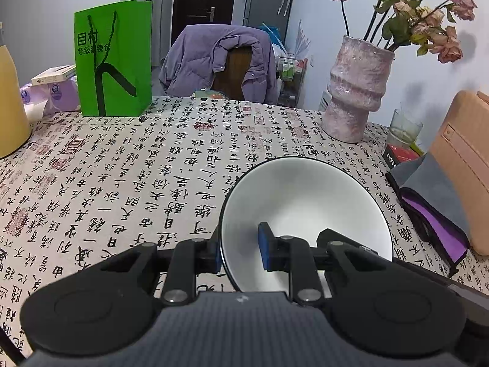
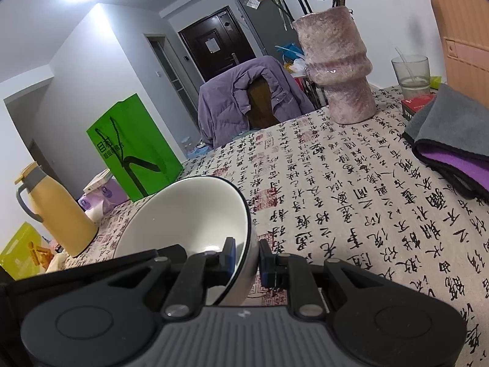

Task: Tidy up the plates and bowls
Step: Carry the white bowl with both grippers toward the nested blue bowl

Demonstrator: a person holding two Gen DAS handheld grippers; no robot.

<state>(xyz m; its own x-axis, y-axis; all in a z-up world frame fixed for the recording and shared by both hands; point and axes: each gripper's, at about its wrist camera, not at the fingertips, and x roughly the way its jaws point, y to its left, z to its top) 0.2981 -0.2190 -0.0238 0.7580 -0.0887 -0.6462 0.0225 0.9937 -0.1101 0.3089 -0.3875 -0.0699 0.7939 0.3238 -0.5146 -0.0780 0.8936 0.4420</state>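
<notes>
The left gripper (image 1: 241, 249) was clamped on the rim of a white bowl with a dark rim (image 1: 308, 211), one blue-padded finger inside the bowl and the other outside its wall. That bowl was tilted with its opening toward the camera, above the calligraphy-print tablecloth (image 1: 137, 159); whether its far edge touched the cloth could not be told.

The right gripper (image 2: 248, 260) likewise pinched the wall of a second white bowl (image 2: 189, 214), its pads narrowly spaced on either side of the rim. This bowl leaned to the left, held over the near part of the table.

Farther back on the table stood a pink textured vase (image 1: 356, 91) with wilted roses (image 1: 428, 21), and just beside it a clear glass (image 1: 405, 127). A folded grey and purple cloth (image 2: 452, 140) lay at the right edge. At the far left stood a green paper bag (image 1: 113, 58) and a yellow thermos jug (image 2: 58, 214). A purple jacket (image 1: 220, 58) hung over the chair behind the table.
</notes>
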